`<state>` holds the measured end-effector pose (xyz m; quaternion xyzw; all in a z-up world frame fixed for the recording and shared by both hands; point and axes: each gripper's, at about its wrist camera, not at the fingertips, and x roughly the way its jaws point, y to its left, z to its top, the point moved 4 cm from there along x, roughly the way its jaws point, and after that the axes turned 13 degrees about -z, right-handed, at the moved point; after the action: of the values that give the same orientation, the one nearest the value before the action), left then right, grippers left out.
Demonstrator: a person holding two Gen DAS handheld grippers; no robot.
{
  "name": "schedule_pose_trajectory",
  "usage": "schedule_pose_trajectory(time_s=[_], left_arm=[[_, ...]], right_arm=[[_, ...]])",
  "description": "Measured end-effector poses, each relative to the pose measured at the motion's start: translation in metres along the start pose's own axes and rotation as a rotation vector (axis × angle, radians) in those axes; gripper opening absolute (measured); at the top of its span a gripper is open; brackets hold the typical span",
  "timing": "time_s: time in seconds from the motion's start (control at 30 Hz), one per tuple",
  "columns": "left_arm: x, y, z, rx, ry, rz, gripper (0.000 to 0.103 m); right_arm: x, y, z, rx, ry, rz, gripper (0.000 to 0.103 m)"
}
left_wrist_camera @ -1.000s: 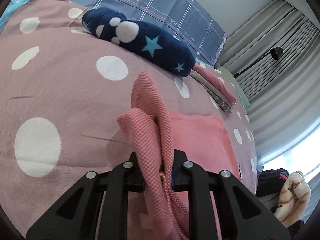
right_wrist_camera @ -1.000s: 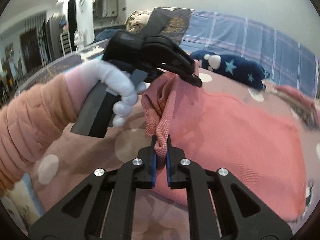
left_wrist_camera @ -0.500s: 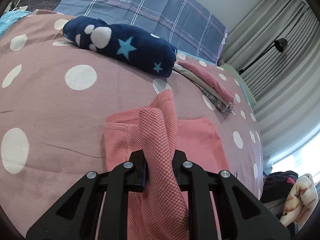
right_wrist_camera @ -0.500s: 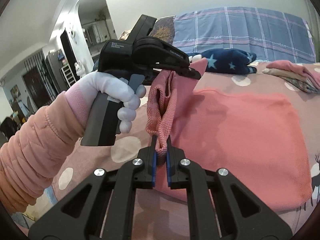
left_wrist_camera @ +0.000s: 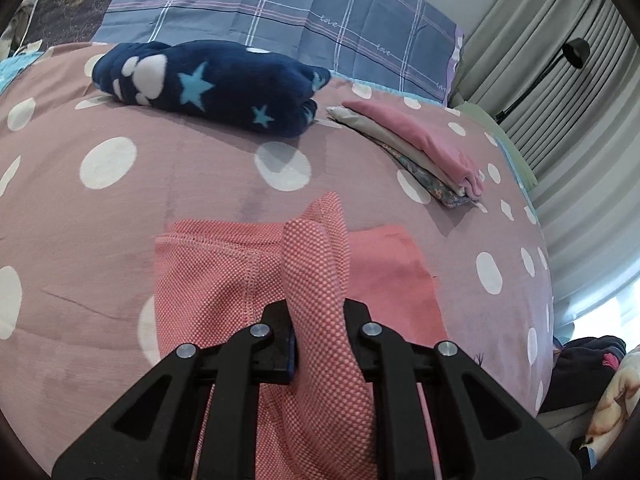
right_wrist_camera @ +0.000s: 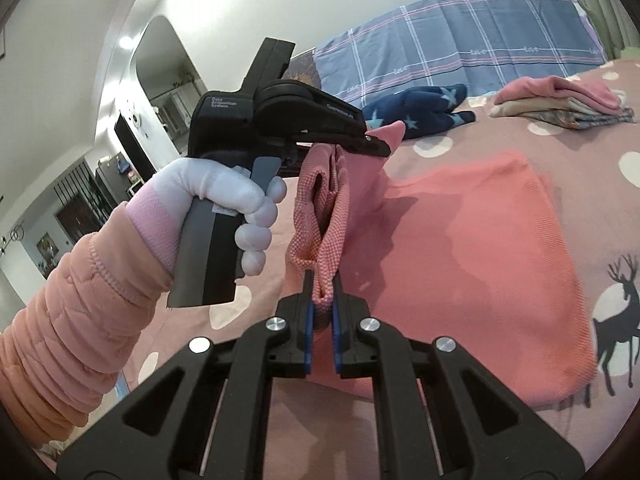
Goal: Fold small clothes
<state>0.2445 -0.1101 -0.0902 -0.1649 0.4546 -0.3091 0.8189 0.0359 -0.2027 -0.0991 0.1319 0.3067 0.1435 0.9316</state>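
A coral-pink knit garment (right_wrist_camera: 472, 240) lies spread on the polka-dot bedspread (left_wrist_camera: 120, 208). My left gripper (left_wrist_camera: 318, 320) is shut on one edge of it; the pinched cloth (left_wrist_camera: 316, 264) stands up between the fingers. In the right wrist view the left gripper (right_wrist_camera: 372, 142) holds that corner lifted above the bed. My right gripper (right_wrist_camera: 322, 312) is shut on another bunched corner of the same garment, just below the left one. The lifted edge hangs in a fold between the two grippers.
A navy star-patterned fleece (left_wrist_camera: 208, 80) lies at the far side of the bed. A stack of folded clothes (left_wrist_camera: 424, 148) sits to its right. A blue plaid pillow (left_wrist_camera: 280, 12) is behind. Curtains (left_wrist_camera: 560, 80) and a lamp stand on the right.
Both grippers have carried the pinched edge forward over the spread garment, and more of the folded cloth now lies on the bed. Both stay shut on the garment.
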Motion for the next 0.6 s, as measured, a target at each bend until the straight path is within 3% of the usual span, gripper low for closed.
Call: schedule_pose_trajectory(time_s=[0.6], left_arm=[[0.094, -0.075, -0.015, 0.1, 0.126, 0.043, 0.013]], right_arm=[[-0.032, -0.1, -0.006, 0.202, 0.004, -0.048, 0.006]])
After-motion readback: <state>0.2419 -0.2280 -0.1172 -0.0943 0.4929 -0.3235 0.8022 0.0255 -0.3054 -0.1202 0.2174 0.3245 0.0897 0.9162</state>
